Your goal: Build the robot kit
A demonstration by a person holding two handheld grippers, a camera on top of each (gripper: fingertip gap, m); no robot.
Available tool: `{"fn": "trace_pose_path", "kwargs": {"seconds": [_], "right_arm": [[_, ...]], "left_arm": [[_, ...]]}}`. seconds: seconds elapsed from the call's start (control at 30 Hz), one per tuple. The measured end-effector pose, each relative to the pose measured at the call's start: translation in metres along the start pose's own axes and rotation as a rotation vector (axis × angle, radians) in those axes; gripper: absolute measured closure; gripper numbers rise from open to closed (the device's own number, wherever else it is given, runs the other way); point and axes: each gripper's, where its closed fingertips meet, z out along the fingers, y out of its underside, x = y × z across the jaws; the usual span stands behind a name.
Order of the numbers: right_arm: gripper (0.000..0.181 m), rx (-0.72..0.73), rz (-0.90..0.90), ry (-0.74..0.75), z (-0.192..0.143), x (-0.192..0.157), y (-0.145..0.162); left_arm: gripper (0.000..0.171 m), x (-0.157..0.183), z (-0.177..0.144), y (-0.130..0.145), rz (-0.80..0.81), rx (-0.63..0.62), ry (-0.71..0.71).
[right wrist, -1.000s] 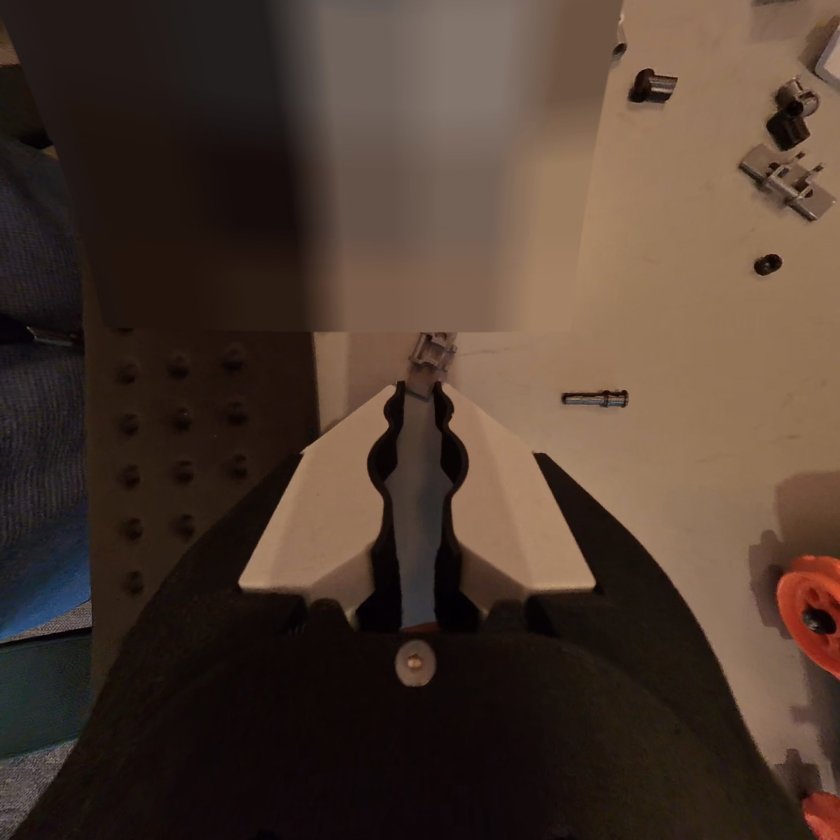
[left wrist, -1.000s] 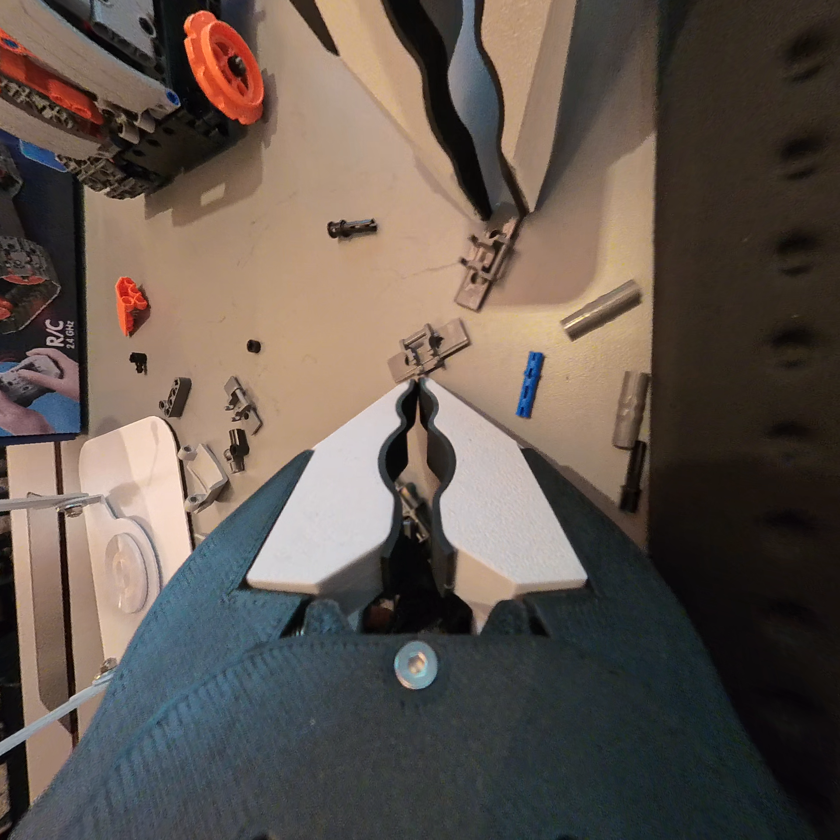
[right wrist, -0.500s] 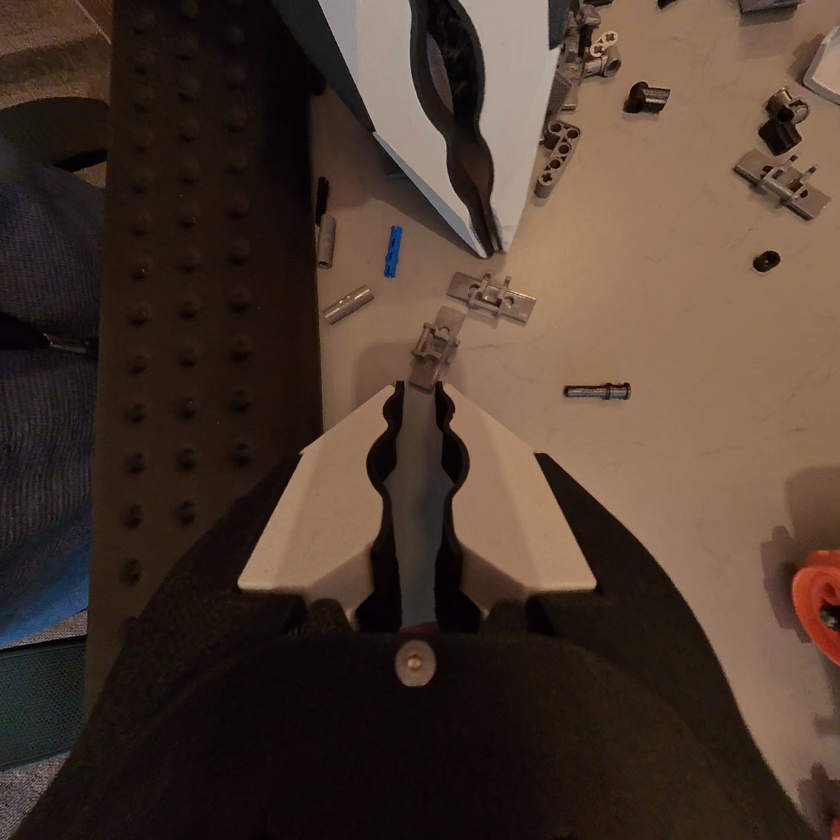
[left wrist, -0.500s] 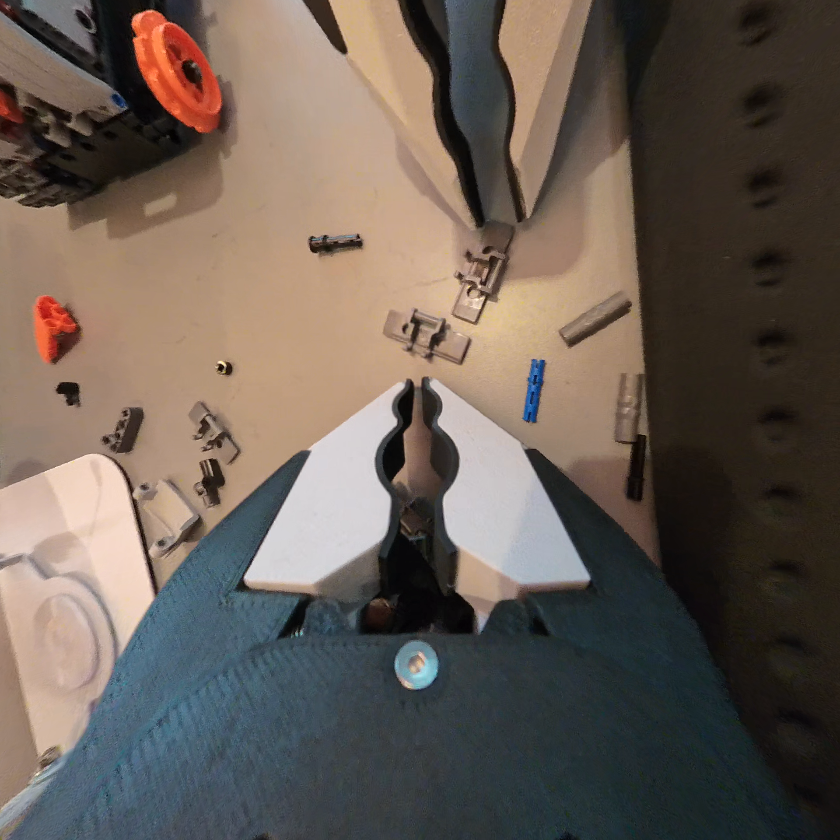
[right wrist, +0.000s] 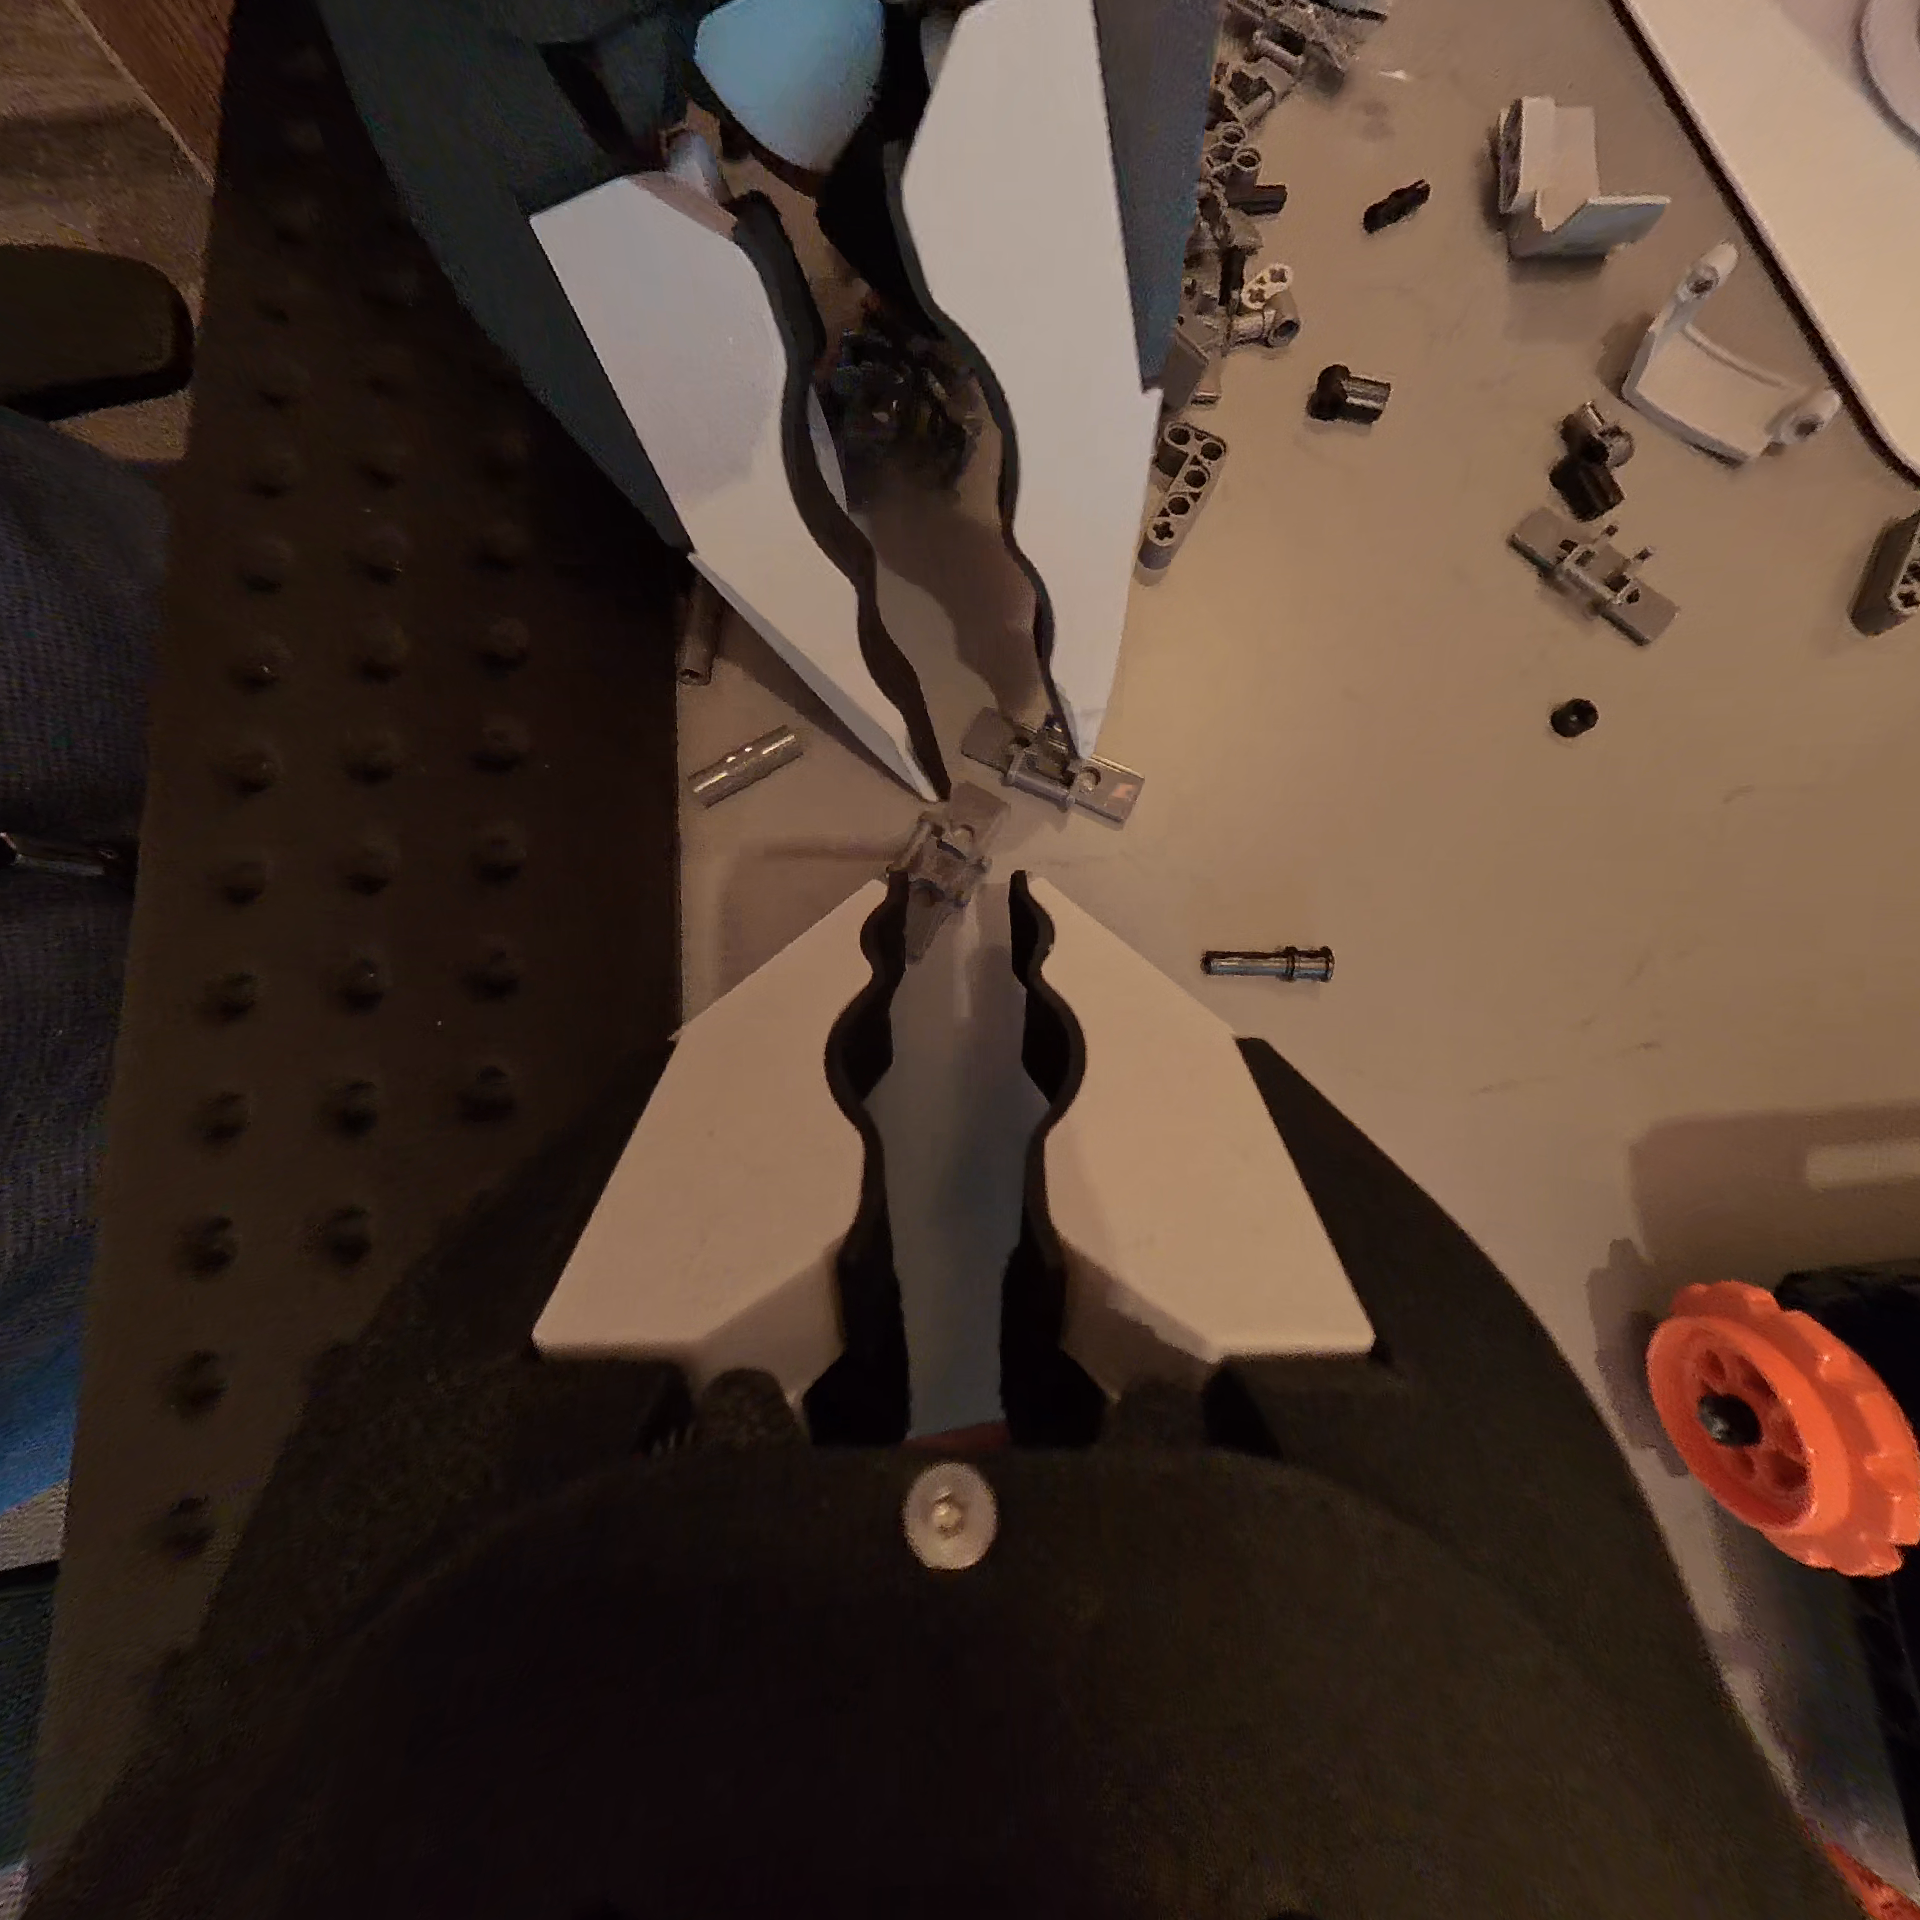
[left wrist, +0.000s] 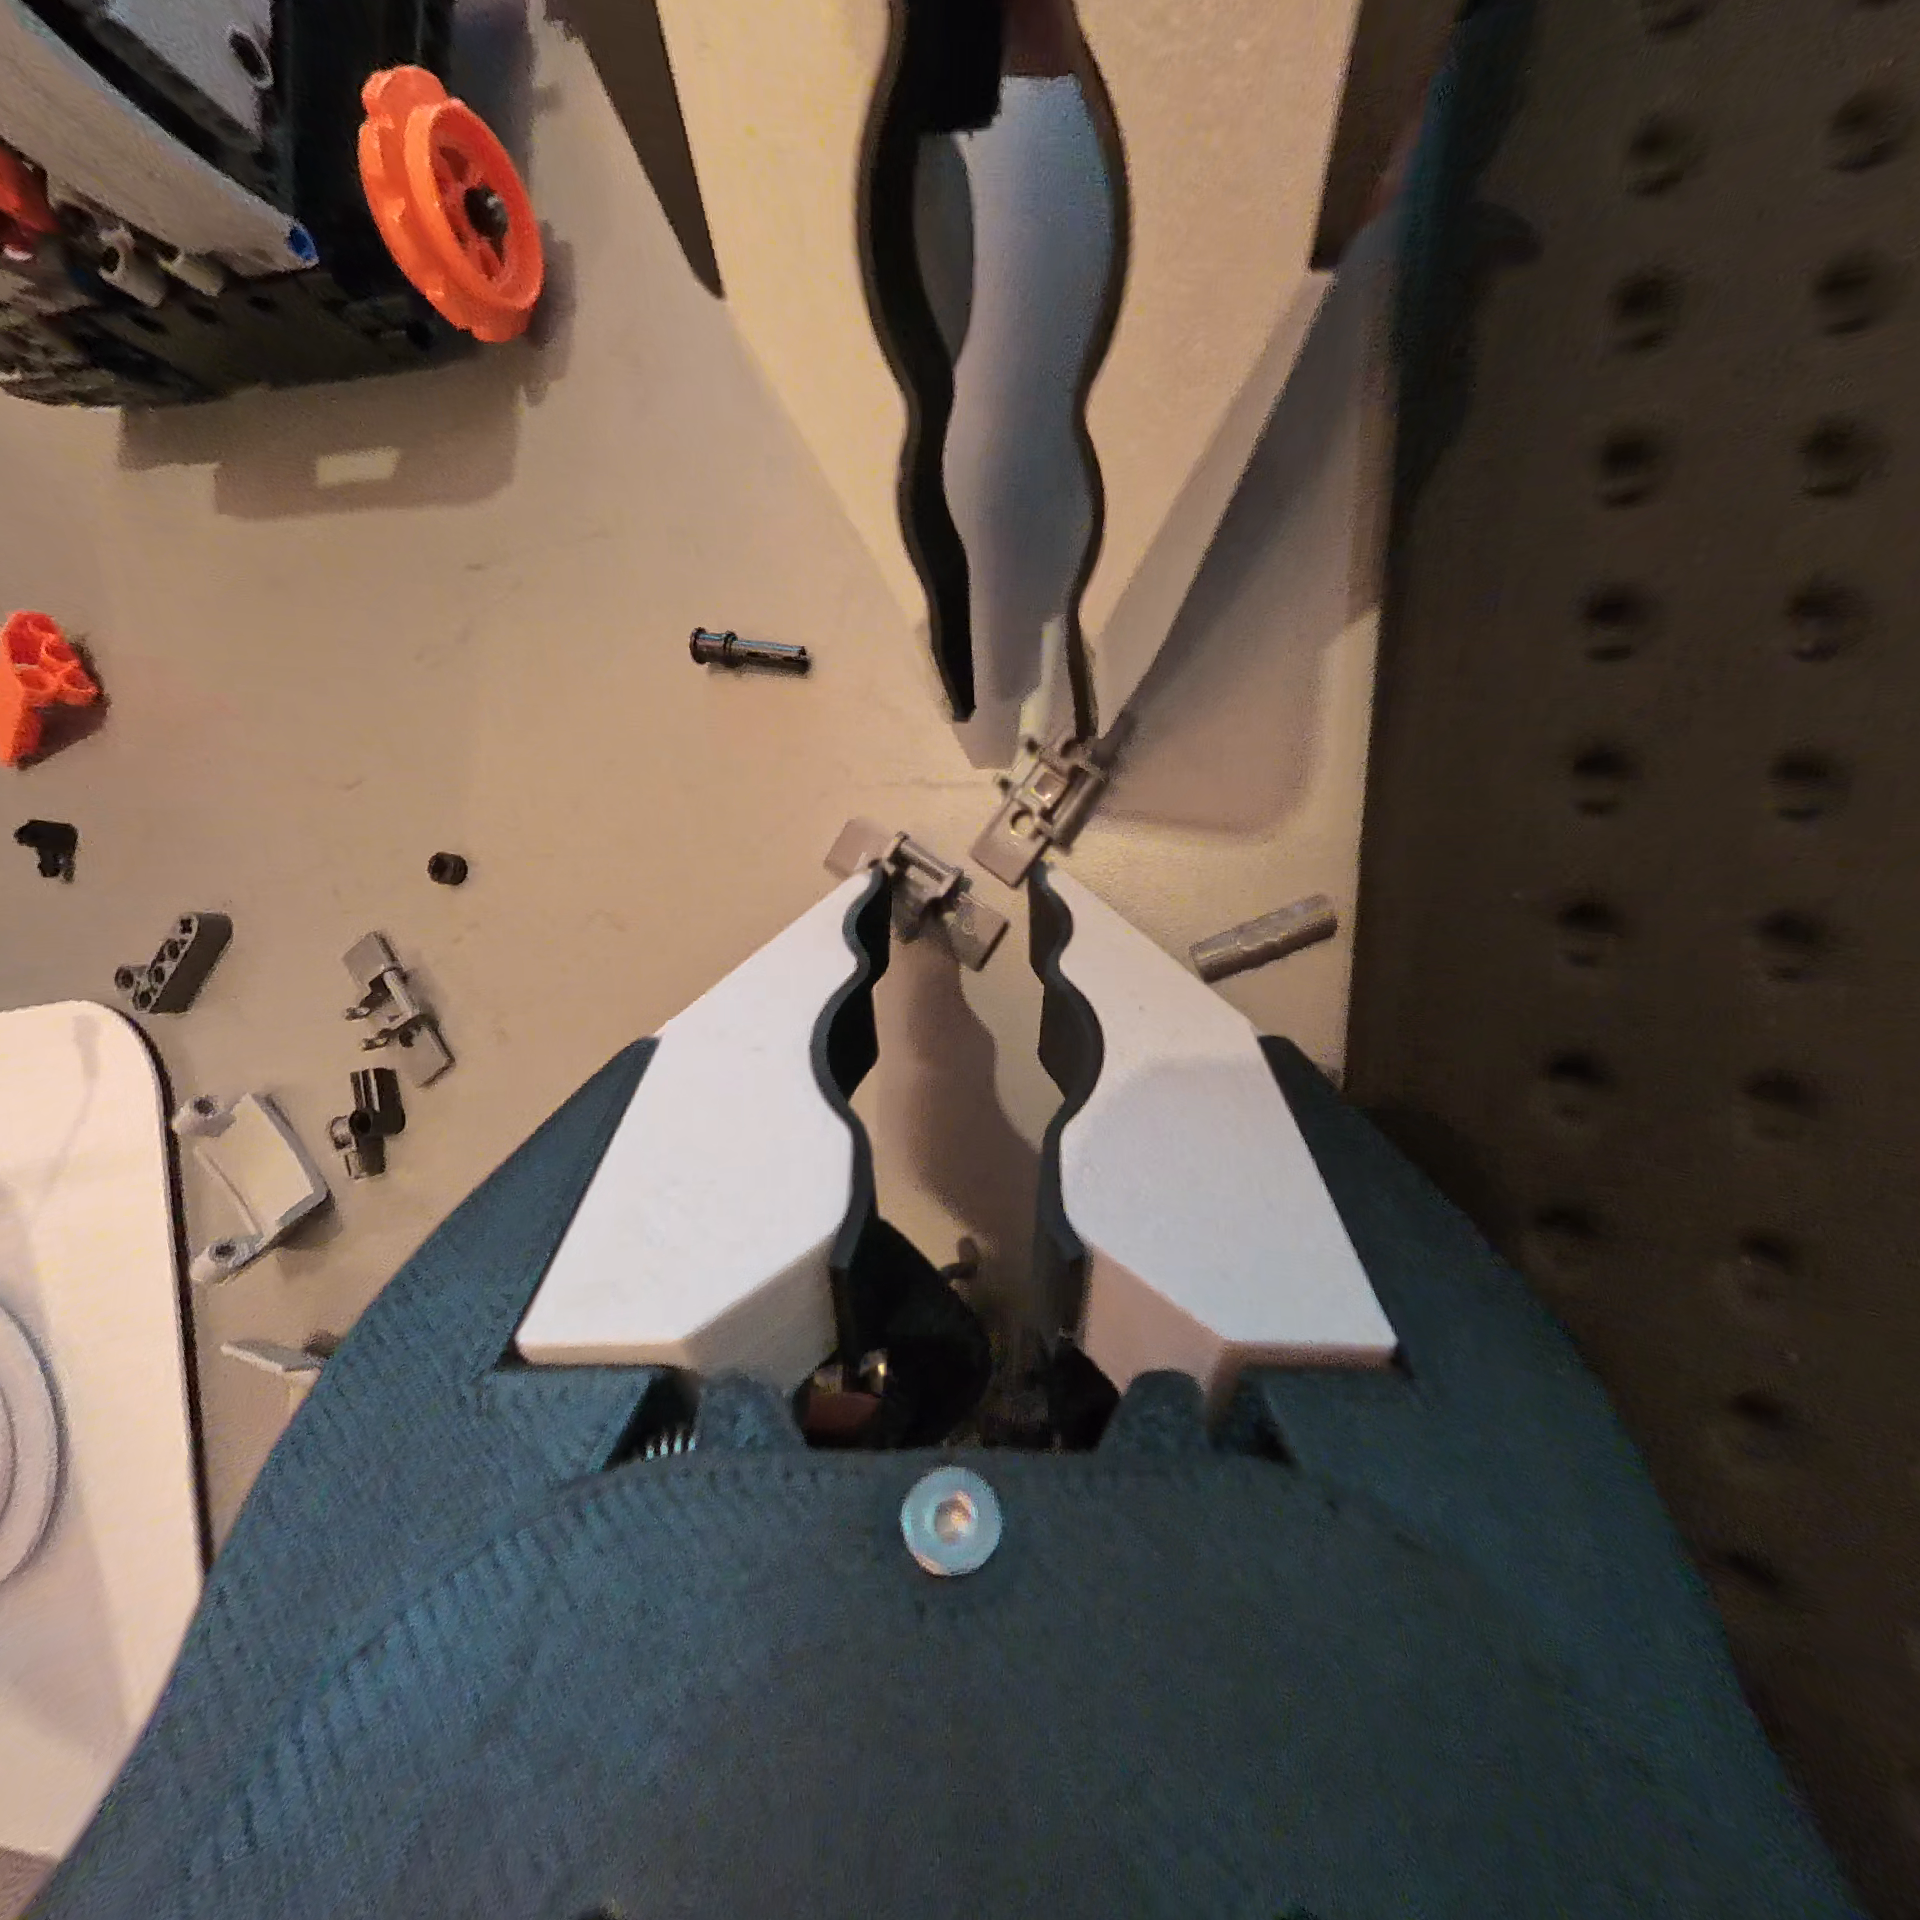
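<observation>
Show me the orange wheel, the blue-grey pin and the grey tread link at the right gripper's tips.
orange wheel (right wrist: 1779,1425), right wrist view, spoked face
blue-grey pin (right wrist: 1268,965), right wrist view, mid shaft
grey tread link (right wrist: 948,848), right wrist view, centre clip

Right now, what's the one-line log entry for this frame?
left gripper open, tips at grey track link | right gripper open, tips at second grey link

desk (left wrist: 520,644): smooth, matt
track links (left wrist: 914,894): grey plastic
wheel (left wrist: 452,203): glossy orange plastic
mat (right wrist: 364,727): dark, studded
</observation>
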Motion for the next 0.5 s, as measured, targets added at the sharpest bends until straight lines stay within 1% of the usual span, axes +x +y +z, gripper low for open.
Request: {"fn": "trace_pose_path", "kwargs": {"seconds": [0.1, 0.27, 0.37, 0.5], "right_arm": [[0.165, -0.006, -0.076, 0.009, 0.004, -0.004, -0.001], [0.163, -0.029, -0.158, 0.02, 0.007, -0.004, 0.0], [0.162, -0.009, -0.182, -0.013, 0.007, -0.009, -0.003], [0.163, -0.043, -0.208, 0.0, 0.013, -0.003, 0.003]], "left_arm": [[0.151, -0.002, 0.001, 0.0, 0.02, -0.014, -0.025], [0.165, -0.004, 0.0, 0.002, 0.142, 0.002, -0.015], [0.166, -0.002, -0.001, 0.003, 0.25, 0.019, 0.007], [0.166, 0.001, -0.006, 0.008, 0.301, 0.016, 0.049]]}}
